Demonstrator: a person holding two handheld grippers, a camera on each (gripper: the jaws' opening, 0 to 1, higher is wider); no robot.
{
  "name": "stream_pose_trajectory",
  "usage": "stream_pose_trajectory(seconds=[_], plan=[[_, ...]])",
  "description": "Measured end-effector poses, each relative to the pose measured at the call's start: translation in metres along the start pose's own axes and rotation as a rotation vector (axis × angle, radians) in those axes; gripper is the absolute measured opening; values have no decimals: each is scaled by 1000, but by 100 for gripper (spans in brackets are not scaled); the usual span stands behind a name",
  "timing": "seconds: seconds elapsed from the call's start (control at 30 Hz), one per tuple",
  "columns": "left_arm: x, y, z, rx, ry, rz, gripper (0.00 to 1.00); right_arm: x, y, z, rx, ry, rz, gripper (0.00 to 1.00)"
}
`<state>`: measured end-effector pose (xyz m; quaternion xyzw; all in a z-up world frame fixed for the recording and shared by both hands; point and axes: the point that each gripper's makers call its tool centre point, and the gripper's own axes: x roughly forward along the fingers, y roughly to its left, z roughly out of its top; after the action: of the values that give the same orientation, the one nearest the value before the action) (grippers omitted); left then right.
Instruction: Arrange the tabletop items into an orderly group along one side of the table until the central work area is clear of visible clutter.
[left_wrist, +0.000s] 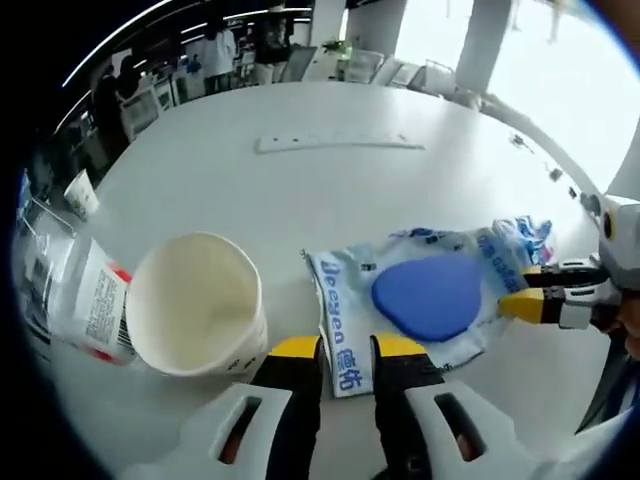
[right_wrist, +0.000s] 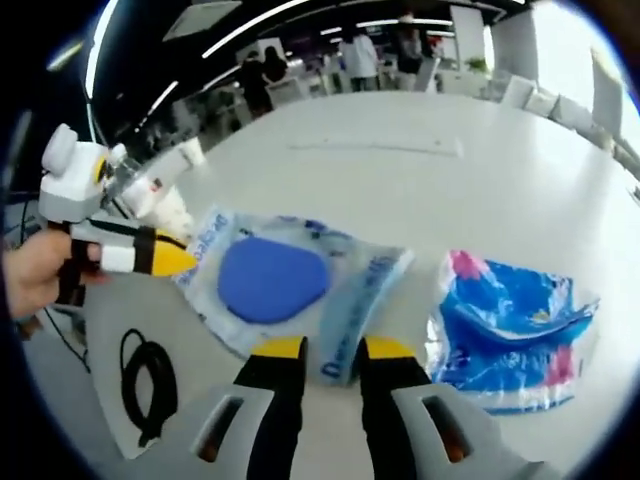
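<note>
Wipes pack (left_wrist: 420, 300), blue lid up, flat on white table (left_wrist: 330, 190). Left gripper (left_wrist: 346, 350) clamps its near edge; right gripper (right_wrist: 331, 352) pinches the opposite edge. Paper cup (left_wrist: 197, 305) just beside, on its side. Blue-pink packet (right_wrist: 510, 325) and black cable (right_wrist: 148, 385) lie nearby.

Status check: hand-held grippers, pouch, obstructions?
Both hand-held grippers, left and right, pinching clear pouch edges. Paper cup beside pouch. Blue packet nearby.

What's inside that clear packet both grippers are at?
Inside the clear packet lies a blue rounded pad, seen through the printed film. Its underside and whatever lies beneath the packet on the white table are covered.
</note>
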<state>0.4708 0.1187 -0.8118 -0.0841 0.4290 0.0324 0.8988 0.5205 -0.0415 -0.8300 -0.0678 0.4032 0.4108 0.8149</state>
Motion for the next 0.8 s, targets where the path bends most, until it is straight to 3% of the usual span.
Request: stream_pose_trajectory(seconds=[0.27, 0.47, 0.57, 0.8], plan=[[-9, -9, 8, -34, -66, -39, 20, -3, 8, 3, -42, -14, 22, 35], [-17, -14, 12, -48, -92, -58, 20, -7, 9, 4, -74, -16, 14, 37], [-25, -24, 23, -57, -166, -118, 22, -7, 9, 6, -77, -23, 10, 44], [-37, -23, 19, -63, -177, -121, 22, -11, 15, 11, -114, -27, 2, 47]])
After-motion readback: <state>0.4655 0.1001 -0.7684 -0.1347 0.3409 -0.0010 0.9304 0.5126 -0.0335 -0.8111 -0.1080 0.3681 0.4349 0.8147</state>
